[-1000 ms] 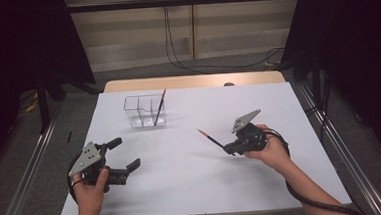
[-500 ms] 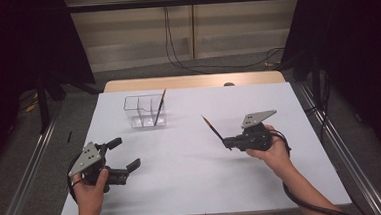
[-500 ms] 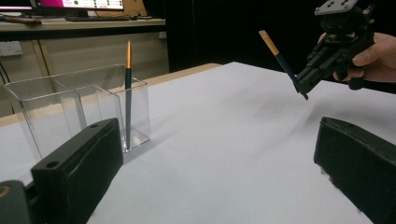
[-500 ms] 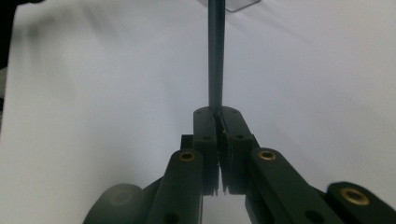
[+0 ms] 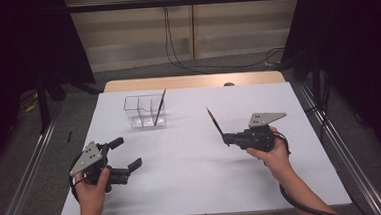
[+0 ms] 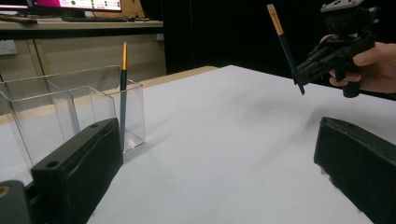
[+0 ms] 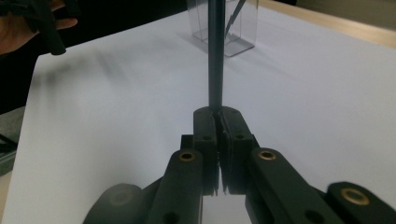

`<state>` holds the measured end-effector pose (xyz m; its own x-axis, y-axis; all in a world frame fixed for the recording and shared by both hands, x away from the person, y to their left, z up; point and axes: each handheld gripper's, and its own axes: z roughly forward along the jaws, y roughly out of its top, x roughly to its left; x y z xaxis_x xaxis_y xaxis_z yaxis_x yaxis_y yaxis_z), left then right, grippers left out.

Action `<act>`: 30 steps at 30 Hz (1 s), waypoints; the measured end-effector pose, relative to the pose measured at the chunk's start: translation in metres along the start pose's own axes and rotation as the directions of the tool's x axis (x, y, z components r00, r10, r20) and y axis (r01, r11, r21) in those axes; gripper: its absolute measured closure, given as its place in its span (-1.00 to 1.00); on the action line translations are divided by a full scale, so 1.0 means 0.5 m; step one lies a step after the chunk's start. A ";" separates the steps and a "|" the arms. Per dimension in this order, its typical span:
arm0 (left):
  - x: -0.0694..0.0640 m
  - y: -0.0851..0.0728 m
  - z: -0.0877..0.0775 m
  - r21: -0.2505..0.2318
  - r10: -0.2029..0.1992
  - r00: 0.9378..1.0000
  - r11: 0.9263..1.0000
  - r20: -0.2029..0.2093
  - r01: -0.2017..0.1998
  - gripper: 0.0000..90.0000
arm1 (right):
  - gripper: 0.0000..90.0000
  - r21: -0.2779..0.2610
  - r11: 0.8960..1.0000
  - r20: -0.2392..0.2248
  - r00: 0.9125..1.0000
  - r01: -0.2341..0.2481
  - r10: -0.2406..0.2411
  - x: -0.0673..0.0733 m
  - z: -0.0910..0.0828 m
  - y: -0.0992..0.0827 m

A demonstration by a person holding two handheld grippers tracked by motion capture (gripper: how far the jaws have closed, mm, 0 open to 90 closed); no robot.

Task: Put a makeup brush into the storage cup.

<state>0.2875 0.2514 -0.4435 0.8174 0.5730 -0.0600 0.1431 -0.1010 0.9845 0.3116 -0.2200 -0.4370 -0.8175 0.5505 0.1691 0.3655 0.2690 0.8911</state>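
A dark pencil [image 5: 214, 121] with a gold end points up and away from the table, and my right gripper [image 5: 227, 139] is shut on its lower end at the table's right. In the right gripper view the pencil [image 7: 215, 56] rises straight out of the closed jaws of that gripper [image 7: 217, 112]. A clear divided box [image 5: 144, 110] stands at the back left with a second pencil [image 5: 158, 108] leaning in it. My left gripper [image 5: 126, 152] rests near the front left, open with nothing in it. The left gripper view shows the box [image 6: 70, 107], its pencil [image 6: 123, 88] and the held pencil [image 6: 285, 46].
A white table [image 5: 193, 187] carries everything, with a wooden strip [image 5: 192, 81] along its far edge. Metal rails [image 5: 27, 167] run along both sides on the floor. Cables [image 5: 175, 48] hang behind the table.
The right gripper has turned with the dark pencil, whose tip has swung up from a low slant to a steeper tilt. The left gripper has stayed put.
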 end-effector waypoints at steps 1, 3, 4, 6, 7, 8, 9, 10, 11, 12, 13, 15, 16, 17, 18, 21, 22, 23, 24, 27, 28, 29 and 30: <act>0.000 0.000 0.000 0.000 0.000 1.000 1.000 0.000 0.000 -0.97 | 0.92 -0.010 1.000 -0.002 1.000 -0.002 0.002 0.000 -0.001 0.000; -0.001 0.000 0.001 0.000 0.001 1.000 1.000 0.002 -0.001 -0.97 | 0.92 -0.036 0.999 0.001 1.000 0.001 0.000 0.000 -0.003 0.001; -0.001 0.001 0.001 -0.001 -0.001 1.000 1.000 0.002 0.001 -0.97 | 0.92 -0.047 0.999 -0.004 1.000 -0.002 0.002 0.000 -0.004 0.001; 0.000 0.001 0.001 0.000 0.001 1.000 1.000 0.000 -0.001 -0.97 | 0.92 -0.060 0.998 -0.009 1.000 -0.001 0.000 0.002 -0.005 0.003; 0.000 0.000 0.001 -0.001 0.000 1.000 1.000 0.001 0.000 -0.97 | 0.92 -0.064 0.998 -0.008 1.000 0.003 -0.003 0.002 -0.005 0.003; 0.000 0.000 0.002 -0.001 -0.003 1.000 1.000 0.001 0.003 -0.97 | 0.92 -0.065 0.998 -0.009 1.000 0.003 -0.003 0.002 -0.005 0.003; 0.000 0.000 0.002 -0.001 -0.003 1.000 1.000 0.001 0.003 -0.97 | 0.92 -0.066 0.998 -0.012 1.000 0.000 -0.001 0.002 -0.004 0.003; 0.000 0.000 0.002 0.000 -0.003 1.000 1.000 0.002 0.003 -0.97 | 0.92 -0.066 0.998 -0.012 1.000 0.000 -0.001 0.002 -0.004 0.003; 0.000 0.000 0.002 0.000 -0.001 1.000 1.000 0.003 0.001 -0.97 | 0.92 -0.077 0.997 -0.012 1.000 0.002 -0.003 0.003 -0.003 0.002; -0.001 0.000 0.003 -0.001 -0.003 1.000 1.000 0.003 0.003 -0.97 | 0.92 -0.078 0.997 -0.014 1.000 0.001 -0.002 0.003 -0.002 0.002; -0.001 0.000 0.004 -0.001 -0.004 1.000 1.000 0.004 0.004 -0.97 | 0.92 -0.080 0.997 -0.014 1.000 0.001 -0.002 0.005 0.000 0.003; -0.001 -0.001 0.005 -0.002 -0.006 1.000 1.000 0.004 0.006 -0.97 | 0.92 -0.083 0.997 -0.019 1.000 0.002 -0.004 0.007 0.005 0.004; 0.000 -0.002 0.005 -0.001 -0.008 1.000 1.000 0.005 0.008 -0.97 | 0.92 -0.084 0.996 -0.019 1.000 0.004 -0.005 0.008 0.006 0.004; 0.000 -0.002 0.005 -0.001 -0.008 1.000 1.000 0.005 0.008 -0.97 | 0.92 -0.089 0.996 -0.018 1.000 0.005 -0.006 0.008 0.008 0.005; 0.000 -0.002 0.006 -0.001 -0.007 1.000 1.000 0.005 0.007 -0.97 | 0.92 -0.098 0.995 -0.023 1.000 0.000 -0.002 0.009 0.011 0.006; 0.001 -0.002 0.005 -0.002 -0.008 1.000 1.000 0.005 0.008 -0.97 | 0.92 -0.112 0.994 -0.031 0.999 0.005 -0.009 0.014 0.018 0.012; 0.001 -0.002 0.005 -0.005 -0.010 1.000 1.000 0.005 0.010 -0.97 | 0.92 -0.117 0.993 -0.030 0.999 0.008 -0.012 0.015 0.020 0.013; 0.001 -0.002 0.005 -0.004 -0.009 1.000 1.000 0.004 0.009 -0.97 | 0.92 -0.120 0.993 -0.030 0.999 0.010 -0.014 0.017 0.023 0.014; 0.001 -0.002 0.005 -0.006 -0.011 1.000 1.000 0.005 0.011 -0.97 | 0.92 -0.119 0.993 -0.038 0.999 0.009 -0.013 0.019 0.026 0.016; 0.000 -0.001 0.005 -0.007 -0.010 1.000 1.000 0.006 0.010 -0.97 | 0.92 -0.124 0.992 -0.051 0.999 0.011 -0.017 0.024 0.037 0.018; 0.000 -0.001 0.005 -0.007 -0.010 1.000 1.000 0.006 0.010 -0.97 | 0.92 -0.124 0.992 -0.051 0.999 0.011 -0.017 0.024 0.037 0.018; -0.001 0.000 0.005 -0.009 -0.011 1.000 1.000 0.005 0.011 -0.97 | 0.92 -0.123 0.992 -0.055 0.998 0.008 -0.015 0.026 0.041 0.019; 0.000 0.000 0.005 -0.009 -0.011 1.000 1.000 0.007 0.011 -0.97 | 0.92 -0.125 0.992 -0.060 0.998 0.008 -0.015 0.026 0.044 0.018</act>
<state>0.2888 0.2491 -0.4439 0.8197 0.5683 -0.0715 0.1468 -0.0877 0.9853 0.3141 -0.1927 -0.4359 -0.8481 0.4983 0.1803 0.3009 0.1728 0.9379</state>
